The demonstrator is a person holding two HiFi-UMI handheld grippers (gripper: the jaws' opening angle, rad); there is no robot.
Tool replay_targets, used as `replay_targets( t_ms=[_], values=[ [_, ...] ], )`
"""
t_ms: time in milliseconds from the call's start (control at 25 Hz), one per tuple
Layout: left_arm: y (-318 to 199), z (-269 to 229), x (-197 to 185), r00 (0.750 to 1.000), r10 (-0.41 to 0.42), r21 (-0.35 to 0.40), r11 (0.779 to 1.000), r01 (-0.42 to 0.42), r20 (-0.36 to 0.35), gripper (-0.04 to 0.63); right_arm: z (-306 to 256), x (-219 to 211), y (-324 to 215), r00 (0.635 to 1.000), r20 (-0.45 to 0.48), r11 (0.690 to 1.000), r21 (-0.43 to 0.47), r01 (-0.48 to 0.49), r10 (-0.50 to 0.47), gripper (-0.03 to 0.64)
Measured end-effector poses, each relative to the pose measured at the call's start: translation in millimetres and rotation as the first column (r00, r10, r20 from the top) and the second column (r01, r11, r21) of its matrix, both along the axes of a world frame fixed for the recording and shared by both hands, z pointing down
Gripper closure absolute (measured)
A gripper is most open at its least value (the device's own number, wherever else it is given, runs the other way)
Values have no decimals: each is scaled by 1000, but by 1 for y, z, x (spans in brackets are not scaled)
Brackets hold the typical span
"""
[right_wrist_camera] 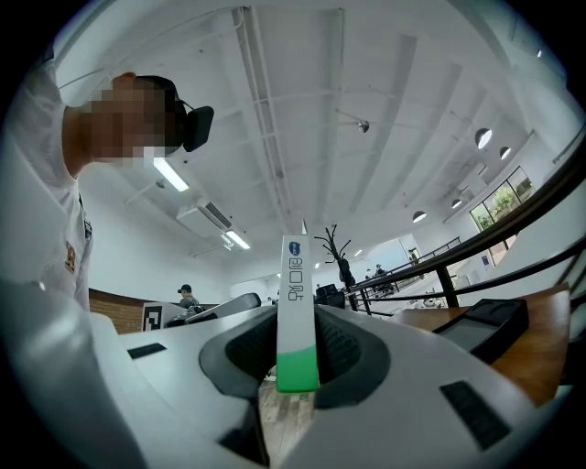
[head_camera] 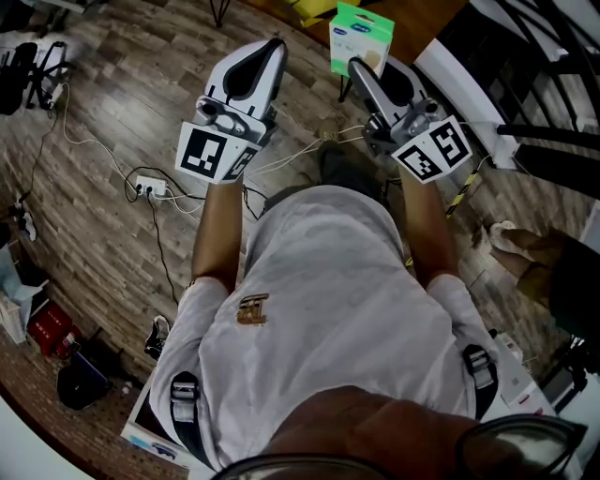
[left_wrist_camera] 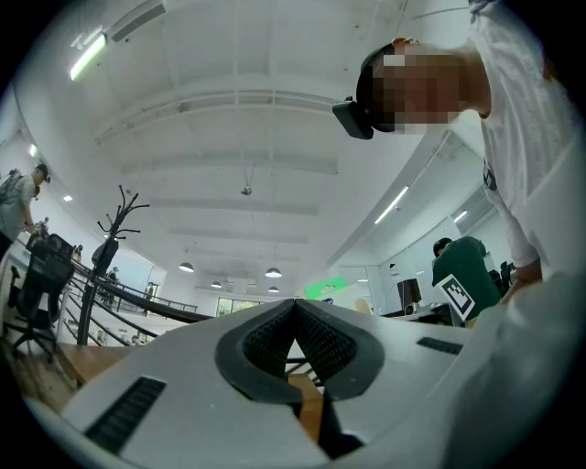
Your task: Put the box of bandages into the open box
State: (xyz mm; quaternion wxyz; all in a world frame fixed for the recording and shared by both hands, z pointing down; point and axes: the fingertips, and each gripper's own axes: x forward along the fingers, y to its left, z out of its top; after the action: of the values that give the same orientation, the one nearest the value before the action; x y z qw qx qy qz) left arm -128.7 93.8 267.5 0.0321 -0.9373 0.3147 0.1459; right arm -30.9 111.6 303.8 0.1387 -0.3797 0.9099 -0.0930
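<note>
At the far left the wood floor (head_camera: pixel 112 94) carries dark bags and loose cables, and a white power strip (head_camera: pixel 148 186) lies nearer the middle. Just right of it the left gripper (head_camera: pixel 271 47) is held out in front of the person's white shirt (head_camera: pixel 309 309), its marker cube (head_camera: pixel 214 153) toward the body and its tips pointing away. In the left gripper view this gripper (left_wrist_camera: pixel 295 310) tilts up toward the ceiling. Its two dark pads meet at the tip with nothing between them, and a coat rack (left_wrist_camera: pixel 119 220) stands far off to the left. To the right, beside and apart from the left one, is the right gripper (head_camera: pixel 360 66). The bandage box (head_camera: pixel 362 36) stands at its tips, white with a green top edge, in the air in front of a brown table (head_camera: pixel 427 19). In the right gripper view the right gripper (right_wrist_camera: pixel 298 321) is clamped on the bandage box (right_wrist_camera: pixel 297 302). The box stands upright between the pads with its narrow edge to the camera, a green band at its near end and white with blue print above. The pads press on its two broad faces. Behind it are the ceiling and a far coat rack (right_wrist_camera: pixel 334 245). Farther right a black railing (right_wrist_camera: pixel 513 229) crosses the view, and a flat dark device (right_wrist_camera: pixel 485 322) lies on a wooden top. In the head view the same black railing (head_camera: pixel 544 56) fills the far right corner.
</note>
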Motion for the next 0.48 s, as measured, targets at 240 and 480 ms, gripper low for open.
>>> replay_targets(
  t_ms=[240, 480],
  values=[
    [-4, 2, 1, 1000, -16, 31, 999, 16, 2, 577, 2, 4, -4, 1000, -10, 999, 33, 4, -3, 520],
    [-53, 4, 13, 1000, -27, 27, 999, 27, 10, 577, 1, 15, -52, 999, -48, 999, 51, 3, 0, 520]
  ],
)
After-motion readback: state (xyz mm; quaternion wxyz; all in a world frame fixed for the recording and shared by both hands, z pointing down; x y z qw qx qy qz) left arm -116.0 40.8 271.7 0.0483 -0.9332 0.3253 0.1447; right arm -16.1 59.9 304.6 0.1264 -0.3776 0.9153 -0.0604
